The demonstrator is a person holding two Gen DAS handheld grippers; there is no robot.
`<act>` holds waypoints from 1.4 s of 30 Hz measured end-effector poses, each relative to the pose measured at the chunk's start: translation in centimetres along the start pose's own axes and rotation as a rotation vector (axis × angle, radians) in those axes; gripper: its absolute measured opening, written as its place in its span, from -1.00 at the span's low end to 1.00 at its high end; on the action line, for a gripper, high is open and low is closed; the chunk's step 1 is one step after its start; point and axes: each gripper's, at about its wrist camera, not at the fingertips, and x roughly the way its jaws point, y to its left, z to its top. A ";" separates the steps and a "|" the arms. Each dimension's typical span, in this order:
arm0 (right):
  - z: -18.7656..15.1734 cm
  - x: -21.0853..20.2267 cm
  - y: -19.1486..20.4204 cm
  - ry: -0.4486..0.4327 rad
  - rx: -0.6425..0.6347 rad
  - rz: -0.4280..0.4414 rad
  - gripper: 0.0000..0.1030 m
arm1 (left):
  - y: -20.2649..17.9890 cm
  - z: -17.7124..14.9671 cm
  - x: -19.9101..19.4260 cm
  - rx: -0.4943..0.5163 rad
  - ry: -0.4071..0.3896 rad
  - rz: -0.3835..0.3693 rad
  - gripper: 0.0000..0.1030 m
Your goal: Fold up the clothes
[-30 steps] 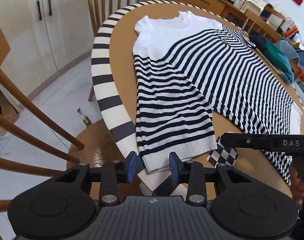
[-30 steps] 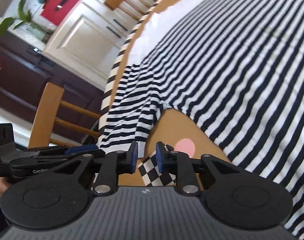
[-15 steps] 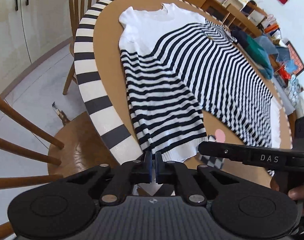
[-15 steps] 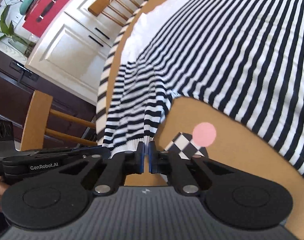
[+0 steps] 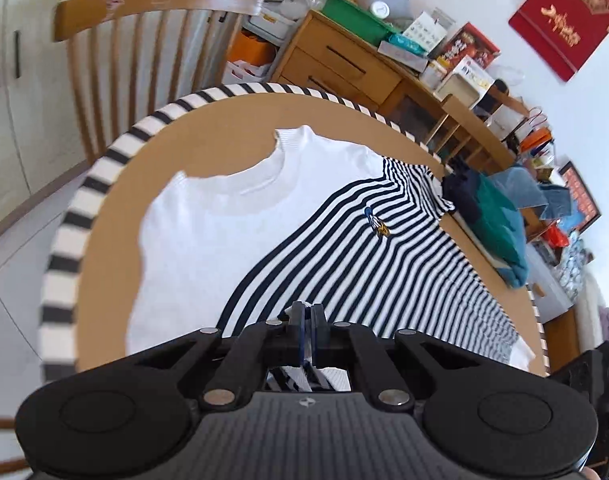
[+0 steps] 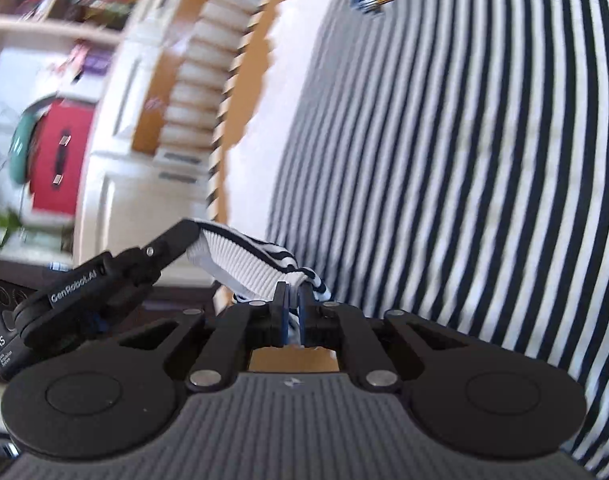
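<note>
- A striped sweater (image 5: 384, 248), white at the shoulders and collar with navy and white stripes below, is seen spread flat over most of a round wooden table (image 5: 112, 208) edged with a black-and-white band.
- The left gripper (image 5: 306, 312) is found clamped tight on the sleeve cuff (image 6: 240, 264); striped and ribbed white fabric is pinched between its blue pads and hangs below them.
- The cuff is held raised above the sweater body, stretched between the two grippers in the right wrist view.
- The right gripper (image 6: 292, 300) is seen with the other end of the same cuff between its fingers; its jaws are opening slightly, yet the pads are still pressed on the knit.
- A small embroidered emblem (image 5: 378, 224) is noted on the chest of the sweater, among the stripes.
- A pile of folded blue and teal clothes (image 5: 492, 216) is recorded at the far right edge of the table, apart from the sweater.
- A wooden chair (image 5: 152, 4) is noted beyond the table's far rim, and a cluttered wooden dresser (image 5: 344, 64) stands behind it.
- The right wrist view is blurred by motion.
</note>
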 end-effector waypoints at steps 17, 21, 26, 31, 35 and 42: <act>-1.4 3.1 4.6 -0.149 -0.898 -0.207 -0.37 | -0.7 -1.5 5.4 0.405 0.114 0.122 -0.65; -1.2 6.0 5.7 -0.088 -0.982 -0.256 -0.44 | 0.4 -2.6 6.8 0.368 0.118 0.065 -0.65; -0.5 6.6 4.8 -0.051 -0.914 -0.338 -0.92 | 1.2 -2.5 6.8 0.348 0.112 0.035 -0.66; 0.6 4.8 3.7 -0.067 -0.788 -0.373 -0.91 | 1.8 -2.5 6.7 0.330 0.095 0.010 -0.67; 0.9 5.0 3.2 -0.058 -0.741 -0.407 -0.83 | 2.0 -2.0 6.6 0.326 0.087 0.009 -0.67; -0.1 3.5 5.5 -0.100 -0.778 -0.373 -0.76 | -1.0 -0.4 7.6 0.398 0.071 -0.076 -0.64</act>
